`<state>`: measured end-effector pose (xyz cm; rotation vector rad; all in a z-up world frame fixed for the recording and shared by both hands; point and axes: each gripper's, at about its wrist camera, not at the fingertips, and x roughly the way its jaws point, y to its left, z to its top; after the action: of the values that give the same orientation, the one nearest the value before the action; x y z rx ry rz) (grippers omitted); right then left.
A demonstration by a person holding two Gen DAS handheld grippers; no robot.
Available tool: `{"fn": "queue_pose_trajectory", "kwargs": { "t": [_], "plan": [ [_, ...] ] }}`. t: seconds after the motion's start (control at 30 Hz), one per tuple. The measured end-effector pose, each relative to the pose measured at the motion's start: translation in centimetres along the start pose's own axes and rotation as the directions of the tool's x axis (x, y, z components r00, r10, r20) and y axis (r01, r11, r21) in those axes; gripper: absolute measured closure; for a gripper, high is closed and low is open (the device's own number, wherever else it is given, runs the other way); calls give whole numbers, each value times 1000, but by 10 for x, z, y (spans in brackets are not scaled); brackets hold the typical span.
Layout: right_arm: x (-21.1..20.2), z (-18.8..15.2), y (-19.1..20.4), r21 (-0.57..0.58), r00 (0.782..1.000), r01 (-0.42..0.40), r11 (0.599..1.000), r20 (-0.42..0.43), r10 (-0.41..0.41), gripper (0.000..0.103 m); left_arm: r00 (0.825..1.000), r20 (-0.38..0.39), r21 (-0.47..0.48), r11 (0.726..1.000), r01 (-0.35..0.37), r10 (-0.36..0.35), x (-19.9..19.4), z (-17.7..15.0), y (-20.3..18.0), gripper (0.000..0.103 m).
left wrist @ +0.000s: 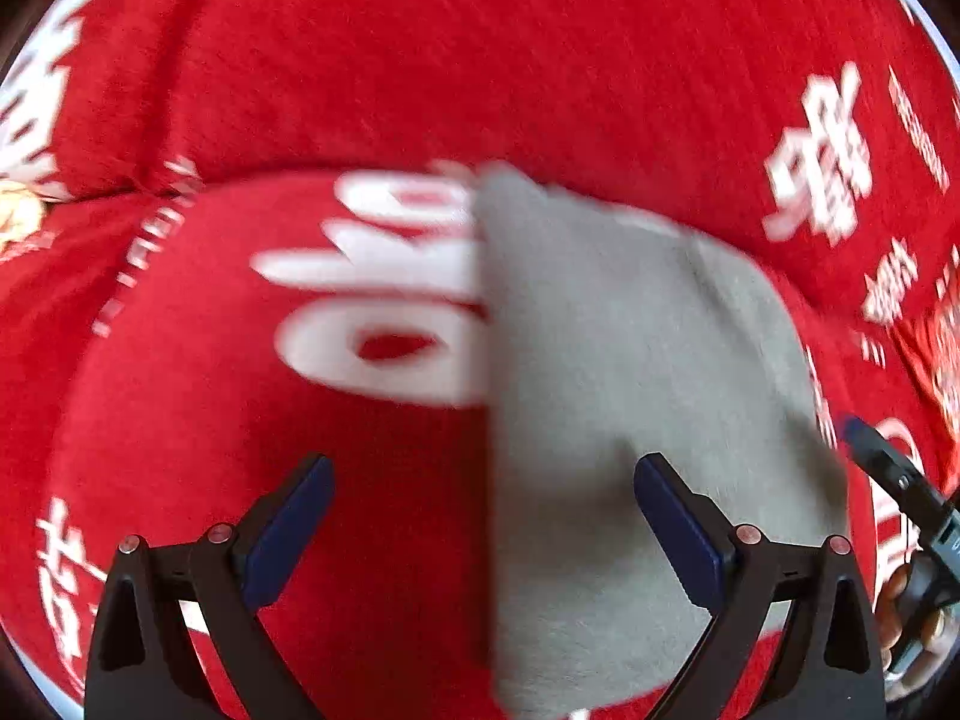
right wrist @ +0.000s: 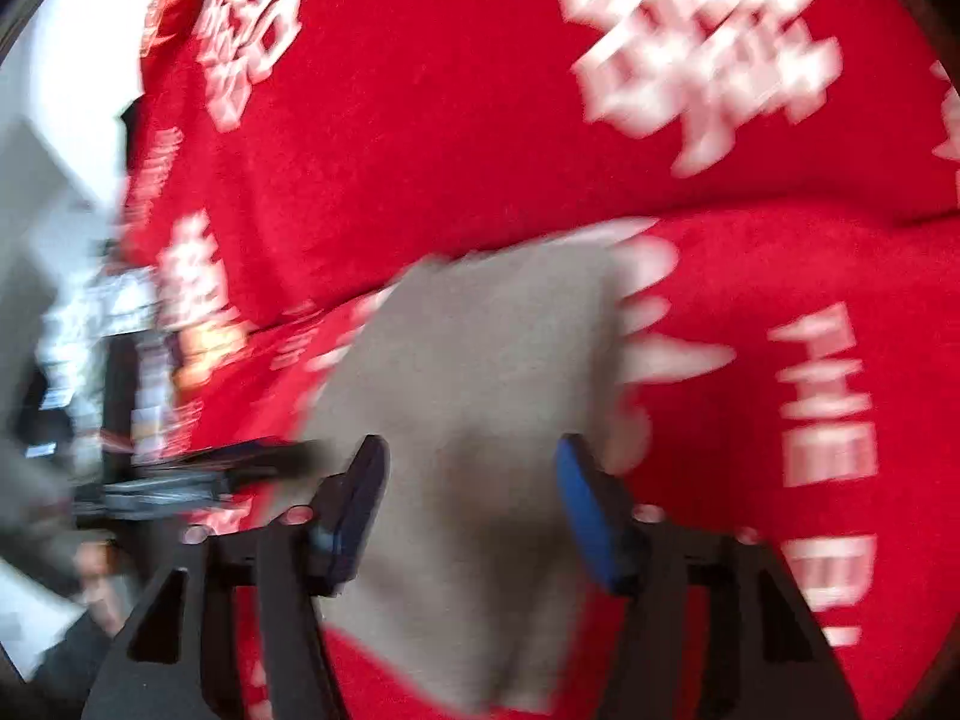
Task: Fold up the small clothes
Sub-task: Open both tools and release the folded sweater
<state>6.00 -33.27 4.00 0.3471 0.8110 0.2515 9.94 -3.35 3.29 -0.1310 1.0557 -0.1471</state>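
A small grey cloth (left wrist: 630, 372) lies flat on a red fabric surface with white lettering (left wrist: 420, 60). My left gripper (left wrist: 483, 468) is open above it, its left finger over red fabric, its right finger over the cloth. The right gripper shows at the left wrist view's right edge (left wrist: 888, 468). In the right wrist view the grey cloth (right wrist: 480, 360) lies under my right gripper (right wrist: 471, 450), which is open and empty over the cloth's near part. The left gripper (right wrist: 240, 462) appears blurred at the left. Both views are motion-blurred.
The red fabric (right wrist: 450, 120) covers nearly everything and has a fold or seam across it (left wrist: 180, 180). At the left of the right wrist view are white and dark room furnishings (right wrist: 72, 300), blurred.
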Motion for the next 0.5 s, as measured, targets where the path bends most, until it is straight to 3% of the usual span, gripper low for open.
{"fn": "queue_pose_trajectory", "kwargs": {
  "t": [0.1, 0.23, 0.5],
  "plan": [
    [-7, 10, -16, 24, 1000, -7, 1000, -11, 8, 20, 998, -31, -50, 998, 49, -51, -1, 16, 17, 3],
    [11, 8, -28, 102, 991, -81, 991, -102, 91, 20, 968, -156, -65, 980, 190, -198, 23, 15, 12, 3],
    [46, -8, -30, 176, 975, -114, 978, -168, 144, 20, 975, -167, 5, 989, 151, -148, 45, 4, -15, 3]
  ]
}}
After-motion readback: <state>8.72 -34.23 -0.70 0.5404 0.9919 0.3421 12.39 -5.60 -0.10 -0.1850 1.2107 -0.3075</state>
